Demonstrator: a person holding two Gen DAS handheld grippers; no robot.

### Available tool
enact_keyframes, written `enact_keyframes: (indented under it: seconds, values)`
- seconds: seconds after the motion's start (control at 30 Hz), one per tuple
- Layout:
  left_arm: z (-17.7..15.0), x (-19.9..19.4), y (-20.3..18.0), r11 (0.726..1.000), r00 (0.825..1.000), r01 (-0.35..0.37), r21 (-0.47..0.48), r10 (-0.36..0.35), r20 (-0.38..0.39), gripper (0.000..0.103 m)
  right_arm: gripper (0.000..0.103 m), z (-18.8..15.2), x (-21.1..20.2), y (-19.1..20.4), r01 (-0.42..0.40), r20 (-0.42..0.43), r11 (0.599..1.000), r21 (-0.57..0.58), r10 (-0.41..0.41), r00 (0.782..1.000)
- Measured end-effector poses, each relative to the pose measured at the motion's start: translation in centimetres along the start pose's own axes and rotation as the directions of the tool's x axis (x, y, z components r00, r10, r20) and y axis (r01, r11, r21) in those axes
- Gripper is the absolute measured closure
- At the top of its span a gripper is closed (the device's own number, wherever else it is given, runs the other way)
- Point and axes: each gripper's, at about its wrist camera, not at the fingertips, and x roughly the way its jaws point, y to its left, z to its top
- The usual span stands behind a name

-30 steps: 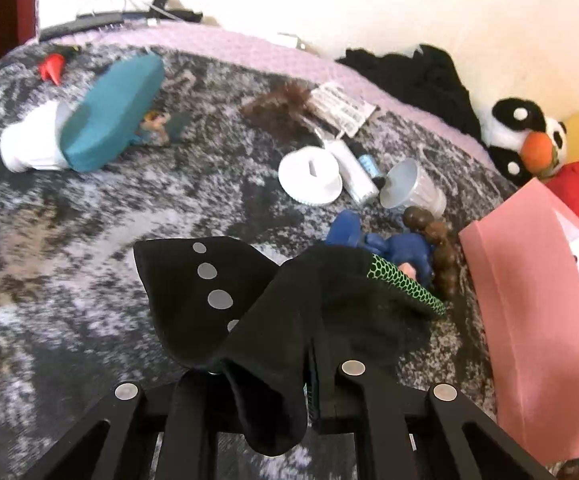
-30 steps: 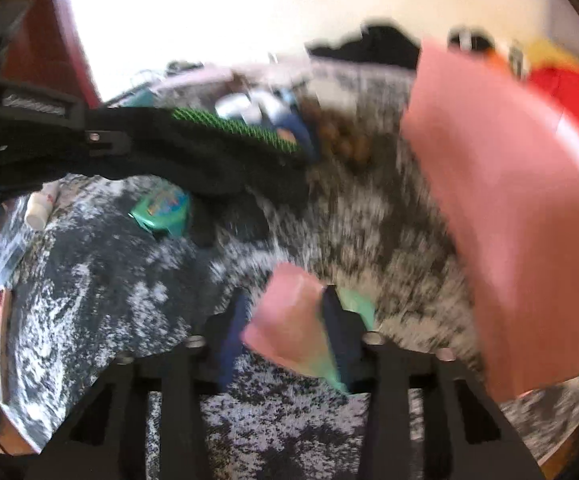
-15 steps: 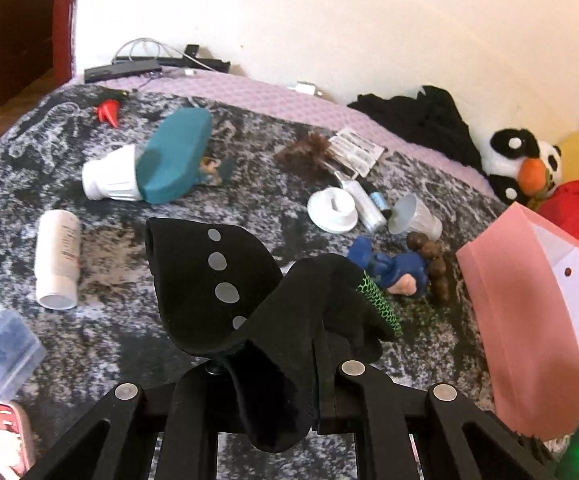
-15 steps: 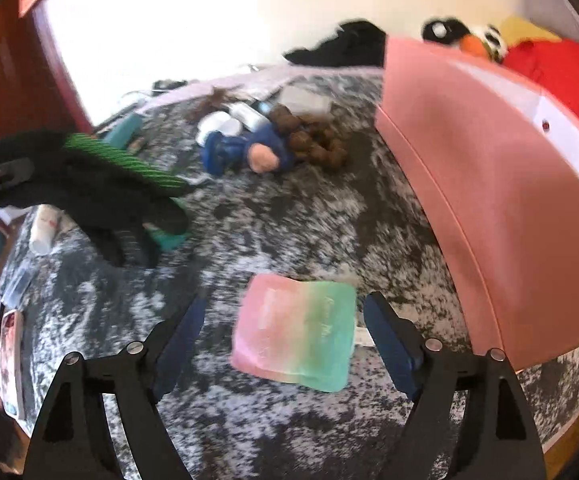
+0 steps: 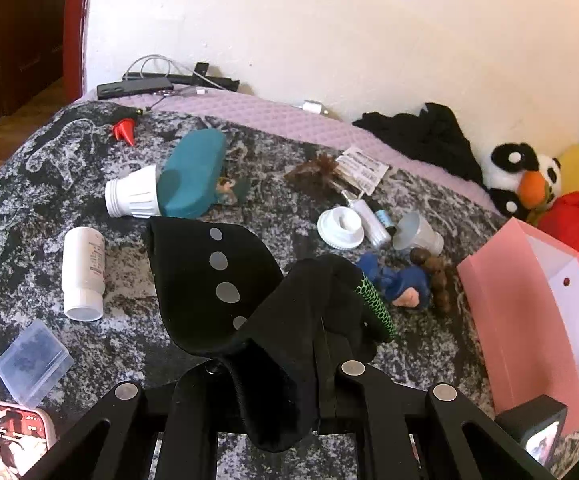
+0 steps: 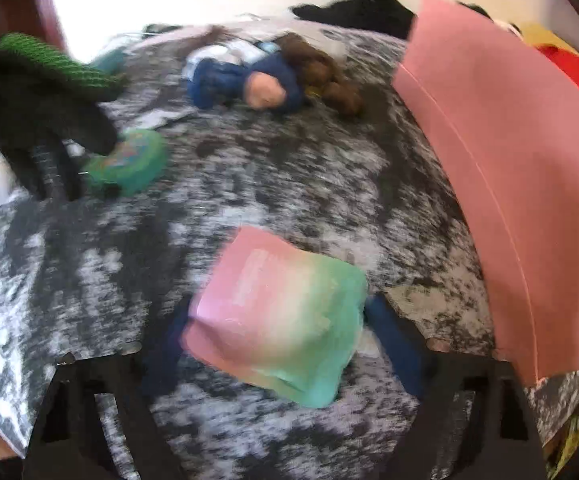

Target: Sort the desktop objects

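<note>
A grey mottled blanket (image 5: 29,200) covers the bed. The left gripper (image 5: 285,376) pinches a black sock (image 5: 225,292) above it; the right gripper (image 6: 277,320) has its jaws spread around a pink-green packet (image 6: 277,316). Beyond stands a pink box (image 5: 529,320).

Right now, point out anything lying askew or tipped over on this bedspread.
The white bottle and the white bulb both lie on their sides. The clear cup is tipped over beside the white cap. Nothing looks spilled.
</note>
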Motion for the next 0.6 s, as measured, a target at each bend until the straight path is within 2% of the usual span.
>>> enact_keyframes:
  seconds: [0.03,0.17,0.33,0.43,0.6]
  values:
    - [0.0,0.0,0.0,1.000,1.000,0.000,-0.001,0.000,-0.002,0.093,0.022,0.0,-0.3,0.1,-0.003,0.002,1.000,-0.003,0.003,1.000]
    - [-0.1,-0.2,-0.3,1.000,1.000,-0.003,0.003,0.003,-0.001,0.092,0.023,-0.3,-1.7,-0.5,-0.065,0.022,0.998,0.026,0.065,0.998]
    - [-0.2,-0.8,-1.3,1.000,1.000,-0.002,0.024,0.002,0.010,0.092,0.023,-0.5,-5.8,-0.4,-0.091,0.162,0.996,-0.012,0.092,0.982]
    - [-0.2,-1.3,-2.0,0.999,1.000,0.004,0.034,-0.005,0.019,0.092,0.023,-0.5,-8.5,-0.2,-0.096,0.255,0.995,-0.038,0.103,0.961]
    - [0.0,-3.4,-3.9,0.998,0.998,0.035,0.060,-0.039,0.057,0.092,0.023,-0.8,-12.8,0.2,-0.065,0.404,0.995,-0.080,0.092,0.910]
